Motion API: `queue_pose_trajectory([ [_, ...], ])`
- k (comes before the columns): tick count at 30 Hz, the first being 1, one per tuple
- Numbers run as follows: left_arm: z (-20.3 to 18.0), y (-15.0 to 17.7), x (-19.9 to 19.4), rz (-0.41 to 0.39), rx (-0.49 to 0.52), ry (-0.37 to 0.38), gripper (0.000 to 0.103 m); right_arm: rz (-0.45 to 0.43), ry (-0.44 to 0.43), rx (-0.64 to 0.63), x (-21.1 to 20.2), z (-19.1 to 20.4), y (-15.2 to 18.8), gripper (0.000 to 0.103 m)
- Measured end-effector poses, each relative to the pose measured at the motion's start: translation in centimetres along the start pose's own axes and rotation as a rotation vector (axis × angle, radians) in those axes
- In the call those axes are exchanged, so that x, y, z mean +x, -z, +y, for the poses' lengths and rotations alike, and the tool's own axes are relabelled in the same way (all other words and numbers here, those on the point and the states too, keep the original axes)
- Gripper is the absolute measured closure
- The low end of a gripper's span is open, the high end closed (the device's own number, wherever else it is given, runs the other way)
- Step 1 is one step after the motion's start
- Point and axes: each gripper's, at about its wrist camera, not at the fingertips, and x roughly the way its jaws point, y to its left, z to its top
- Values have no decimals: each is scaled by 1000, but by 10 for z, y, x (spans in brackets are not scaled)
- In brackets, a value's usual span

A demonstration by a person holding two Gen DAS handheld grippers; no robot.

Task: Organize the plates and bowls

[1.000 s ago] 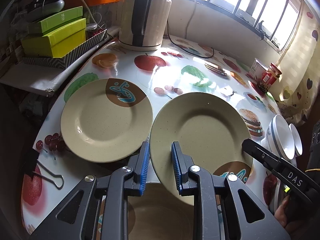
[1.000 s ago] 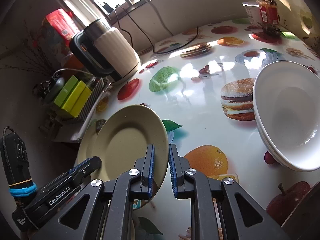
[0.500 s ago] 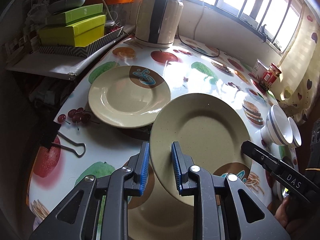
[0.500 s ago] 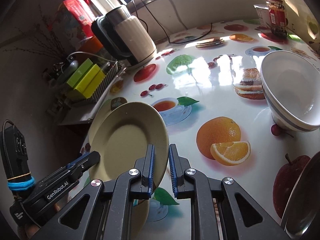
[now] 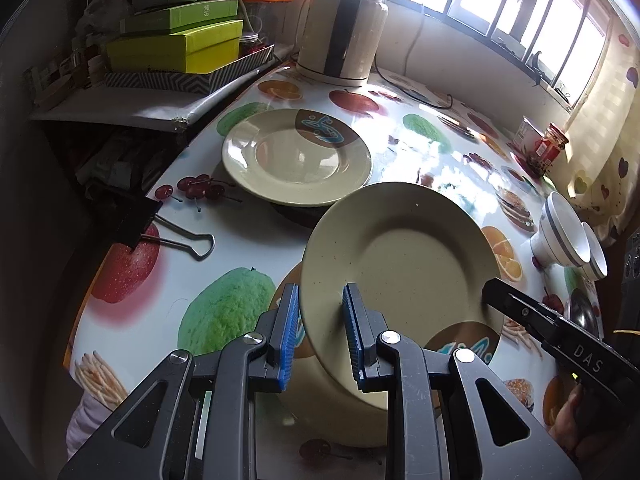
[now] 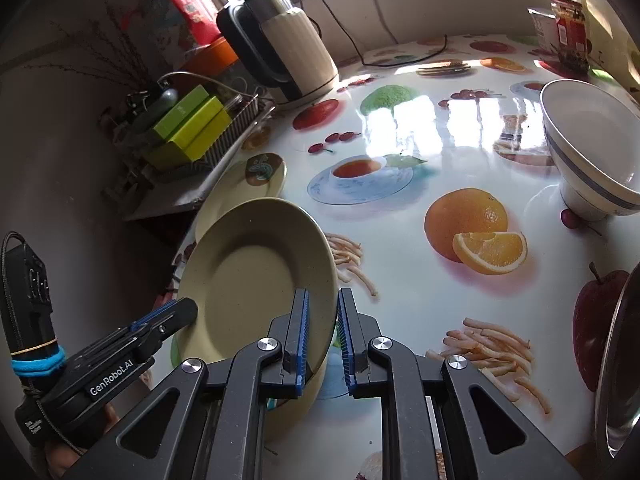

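Plates are the main matter: one beige plate is held tilted above the worktop, gripped at two edges. Its near rim is clamped between the blue pads of the left tool, whose jaws stand narrowly apart with the rim filling the gap. The opposite rim is pinched by the right tool, its jaws nearly closed on the plate's edge. Seen from the left wrist, the right tool reaches in from the plate's right side, and the letters "DAS" can be read on its arm. Seen from the right wrist, the left tool comes in at the plate's lower left, marked "GenRobot.AI". A second beige plate lies flat on the worktop beyond the held plate, toward the kettle. Two white bowls with blue rims are nested on the worktop to the right of the held plate.
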Motion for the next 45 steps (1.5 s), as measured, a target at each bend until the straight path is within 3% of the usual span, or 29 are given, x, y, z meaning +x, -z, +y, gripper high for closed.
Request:
queue_pose_trajectory([
  [20,22,24,0,28,-38,-29,80,72,2,-48,15,15,23,88],
  [45,23,26,3,32,-54,-22,80,58,45,-111,14,24,26,84],
])
